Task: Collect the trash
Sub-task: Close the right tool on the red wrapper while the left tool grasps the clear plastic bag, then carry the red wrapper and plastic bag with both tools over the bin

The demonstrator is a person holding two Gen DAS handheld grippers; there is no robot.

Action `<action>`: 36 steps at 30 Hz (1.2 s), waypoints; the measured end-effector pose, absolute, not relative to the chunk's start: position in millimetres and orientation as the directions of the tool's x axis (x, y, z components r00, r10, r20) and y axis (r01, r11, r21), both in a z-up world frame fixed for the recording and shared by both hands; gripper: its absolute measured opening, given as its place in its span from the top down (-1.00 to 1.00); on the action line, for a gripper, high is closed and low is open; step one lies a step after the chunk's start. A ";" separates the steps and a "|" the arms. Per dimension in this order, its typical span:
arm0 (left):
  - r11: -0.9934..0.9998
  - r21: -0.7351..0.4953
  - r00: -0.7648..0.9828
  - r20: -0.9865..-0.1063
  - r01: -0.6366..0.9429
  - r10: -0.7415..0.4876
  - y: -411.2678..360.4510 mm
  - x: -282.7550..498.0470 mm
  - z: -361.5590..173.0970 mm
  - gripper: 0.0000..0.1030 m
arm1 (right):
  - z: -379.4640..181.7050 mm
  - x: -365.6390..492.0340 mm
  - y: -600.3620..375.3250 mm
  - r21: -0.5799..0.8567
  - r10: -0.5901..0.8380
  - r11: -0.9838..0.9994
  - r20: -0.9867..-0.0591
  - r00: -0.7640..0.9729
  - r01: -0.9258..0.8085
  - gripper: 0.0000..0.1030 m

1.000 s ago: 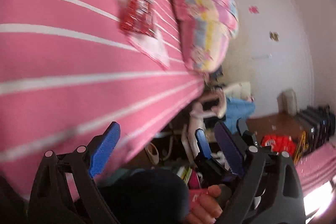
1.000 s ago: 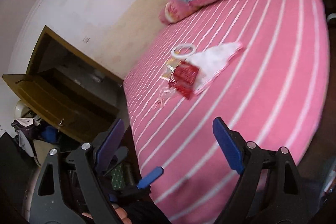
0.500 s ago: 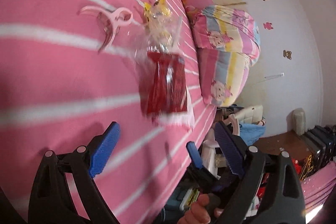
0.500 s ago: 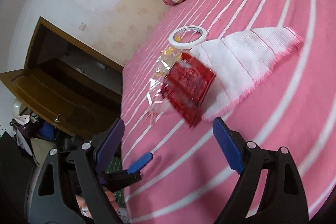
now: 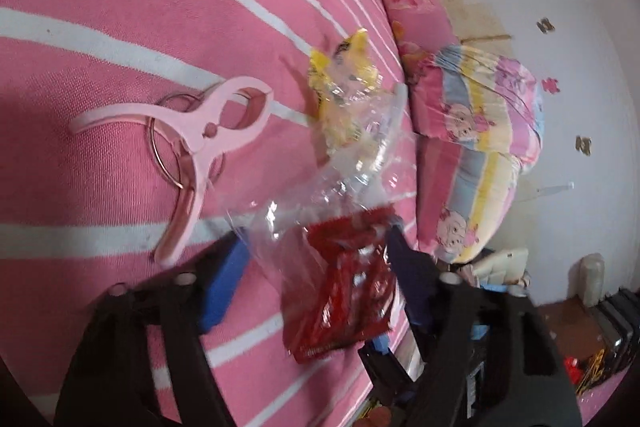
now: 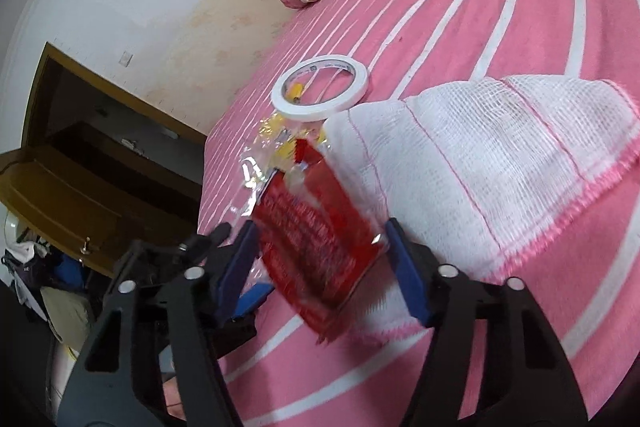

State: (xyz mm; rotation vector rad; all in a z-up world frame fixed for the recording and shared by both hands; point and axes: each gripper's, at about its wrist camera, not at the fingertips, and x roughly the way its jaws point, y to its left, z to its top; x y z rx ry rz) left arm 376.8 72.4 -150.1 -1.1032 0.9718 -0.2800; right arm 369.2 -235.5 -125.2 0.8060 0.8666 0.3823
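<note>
1. Now, on the pink striped bed cover (image 5: 120, 7) I count one red wrapper (image 5: 344, 291), one crumpled clear bag (image 5: 320, 199) with one yellow wrapper (image 5: 344, 83) at its far end, one pink clothes clip (image 5: 196, 147) with a thin metal ring under it, one roll of white tape (image 6: 320, 89) and one white cloth (image 6: 480, 155) with a pink fringe.
2. At the head of the bed I count two pillows: one pink pillow (image 5: 412, 3) and one many-coloured striped pillow (image 5: 480, 131).
3. I count two grippers, each with two blue pads.
4. For my left gripper (image 5: 316, 267), the red wrapper lies right between the jaws and reaches out toward 12 o'clock, where the clear bag goes on. The clip lies at about 10 o'clock from the jaws, apart from them.
5. The left jaws have just been closing around the wrapper. They stand half closed; both pads are very near the plastic, but I cannot tell if they press on it.
6. For my right gripper (image 6: 320, 255), the same red wrapper lies between the jaws, tilted, its near corner pointing to 6 o'clock. The tape roll is at 12 o'clock beyond it, and the white cloth at about 2 o'clock, partly under the wrapper.
7. The right jaws also have just been closing. I see small gaps on both sides of the wrapper, so they are open around it, not gripping.
</note>
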 end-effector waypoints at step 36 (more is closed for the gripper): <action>0.366 -0.917 0.680 -0.369 -0.157 -0.633 88.8 303.5 -116.8 0.84 | -87.7 321.9 -279.2 0.888 0.668 0.455 -0.291 0.685 -0.066 0.78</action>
